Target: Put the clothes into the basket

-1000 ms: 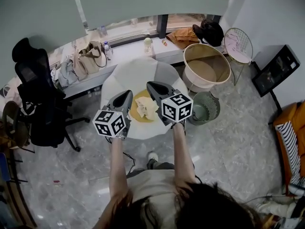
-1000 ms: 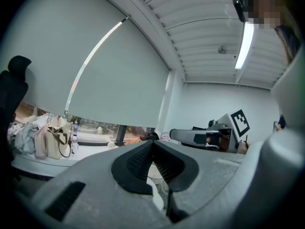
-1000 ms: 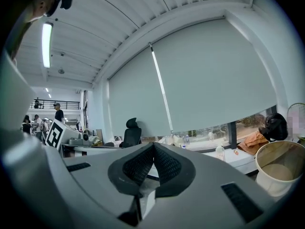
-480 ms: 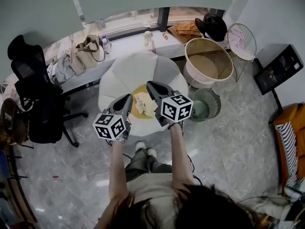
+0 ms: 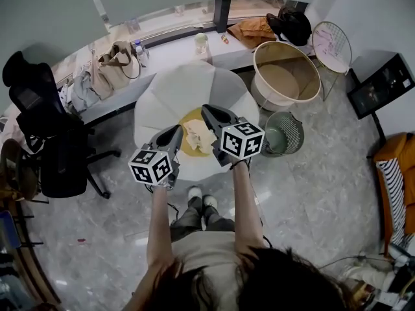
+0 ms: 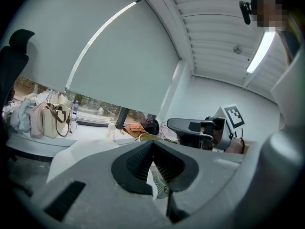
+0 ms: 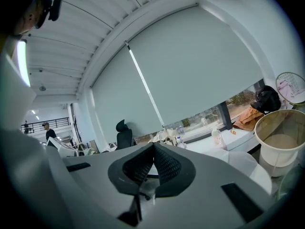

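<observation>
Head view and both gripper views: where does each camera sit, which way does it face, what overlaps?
Head view: on the person's head, facing steeply down at the white table and clothes; shows both forearms, left gripper, right gripper.
Left gripper view: rides the left gripper, facing along its closed jaws toward the window ledge; right gripper at right.
Right gripper view: rides the right gripper, facing along its closed jaws toward the blind and office chair.
Shared: cream basket, in head and right gripper views.

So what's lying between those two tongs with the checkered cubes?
The head view shows it: a crumpled pale cloth on top of a yellow cloth, both on the white table, between the left tongs and right tongs.
</observation>
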The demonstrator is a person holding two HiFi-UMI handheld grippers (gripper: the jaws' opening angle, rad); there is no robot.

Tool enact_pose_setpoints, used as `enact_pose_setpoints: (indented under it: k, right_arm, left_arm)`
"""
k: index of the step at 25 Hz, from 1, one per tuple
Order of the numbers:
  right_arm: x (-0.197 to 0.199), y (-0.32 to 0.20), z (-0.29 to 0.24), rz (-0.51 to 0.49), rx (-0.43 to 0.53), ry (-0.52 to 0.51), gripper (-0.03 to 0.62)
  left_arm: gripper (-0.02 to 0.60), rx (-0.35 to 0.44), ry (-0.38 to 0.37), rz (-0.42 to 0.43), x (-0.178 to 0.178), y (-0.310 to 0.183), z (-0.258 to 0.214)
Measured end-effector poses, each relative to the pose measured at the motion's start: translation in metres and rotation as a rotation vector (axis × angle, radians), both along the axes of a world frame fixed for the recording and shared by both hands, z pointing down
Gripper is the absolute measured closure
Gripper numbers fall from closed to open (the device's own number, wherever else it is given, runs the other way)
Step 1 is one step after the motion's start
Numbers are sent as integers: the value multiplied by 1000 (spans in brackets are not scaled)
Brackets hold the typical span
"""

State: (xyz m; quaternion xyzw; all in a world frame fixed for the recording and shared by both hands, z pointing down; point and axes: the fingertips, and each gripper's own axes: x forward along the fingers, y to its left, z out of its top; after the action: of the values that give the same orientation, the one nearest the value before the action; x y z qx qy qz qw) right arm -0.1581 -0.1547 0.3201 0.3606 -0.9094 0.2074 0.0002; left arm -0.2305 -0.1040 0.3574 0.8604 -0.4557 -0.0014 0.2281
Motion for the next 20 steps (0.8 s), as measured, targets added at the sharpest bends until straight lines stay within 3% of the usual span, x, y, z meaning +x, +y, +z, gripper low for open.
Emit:
enact_pose_setpoints:
  k: [13, 20]
  right_arm:
    - [-10, -53, 35, 30, -83, -19, 585]
    - [0, -83, 61, 20, -141, 6, 585]
  left_arm:
    - [571, -63, 15, 86, -16, -52, 32]
    - [571, -107, 17, 128, -4, -79, 52]
